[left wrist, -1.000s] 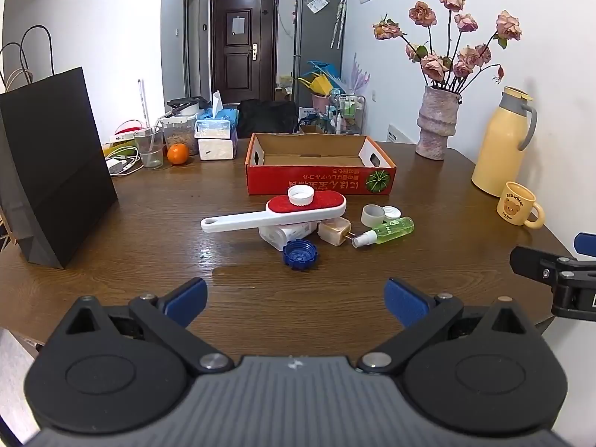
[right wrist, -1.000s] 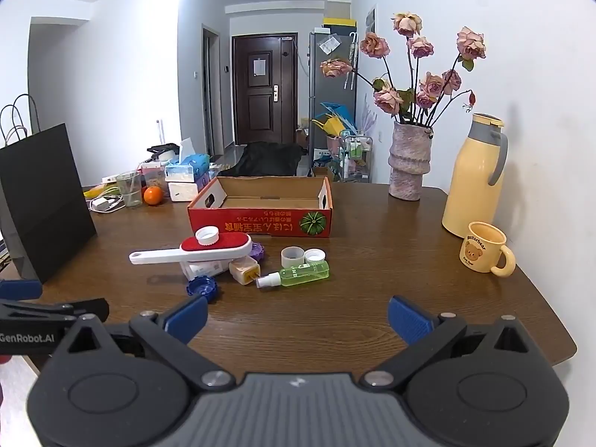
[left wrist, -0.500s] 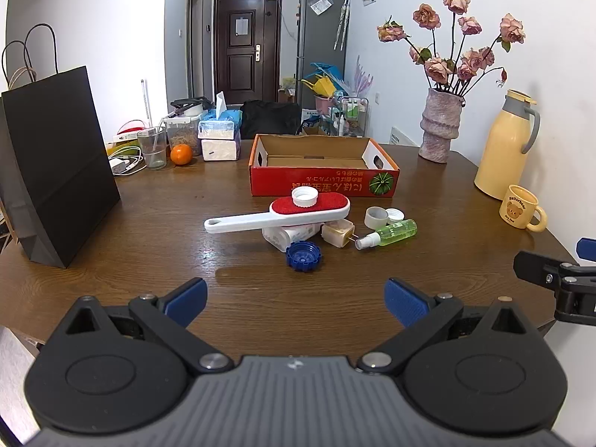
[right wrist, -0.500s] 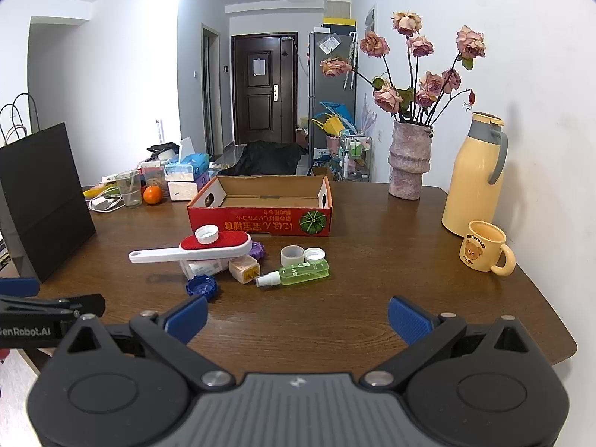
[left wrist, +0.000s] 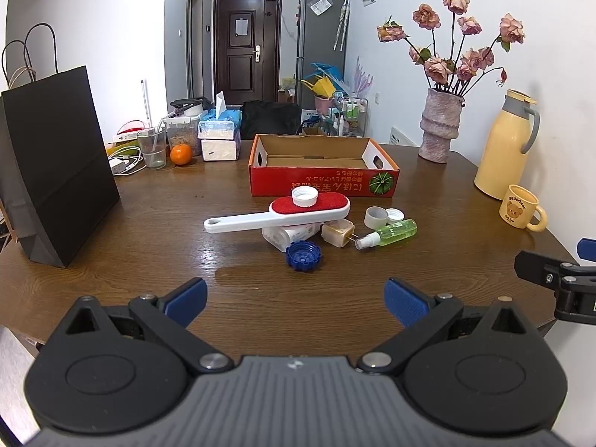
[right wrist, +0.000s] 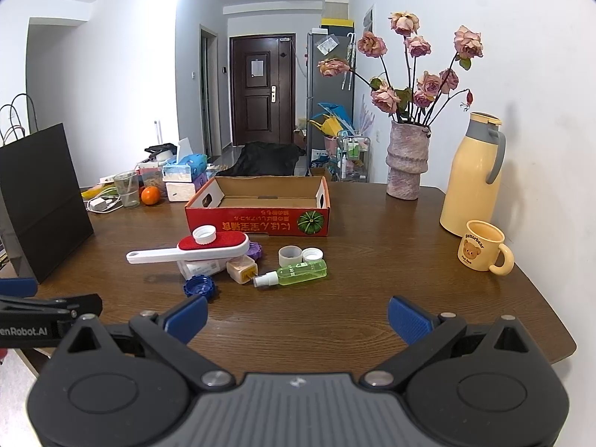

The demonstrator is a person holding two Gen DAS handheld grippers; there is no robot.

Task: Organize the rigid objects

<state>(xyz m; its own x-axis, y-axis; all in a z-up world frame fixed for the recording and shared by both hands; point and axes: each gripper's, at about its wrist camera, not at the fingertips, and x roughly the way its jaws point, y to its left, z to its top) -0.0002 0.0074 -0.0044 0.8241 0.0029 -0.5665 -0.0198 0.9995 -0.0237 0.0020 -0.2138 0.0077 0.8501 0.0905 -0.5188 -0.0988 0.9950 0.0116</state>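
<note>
Just in front of the red cardboard box [left wrist: 324, 182] on the counter [left wrist: 156, 223], left to right: lint brush [left wrist: 277, 214] with white cap [left wrist: 304, 196] on it, blue cap [left wrist: 303, 256], green spray bottle [left wrist: 389, 232]. All look light, stiff and probably slippery; the brush is best taken at its handle. Left gripper [left wrist: 294, 300] and right gripper [right wrist: 296, 316] have fingers spread wide, empty, well short of the pile.

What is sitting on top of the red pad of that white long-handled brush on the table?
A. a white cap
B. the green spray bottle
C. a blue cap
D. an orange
A: a white cap rests on the red pad of the brush; the blue cap lies on the table in front.
</note>
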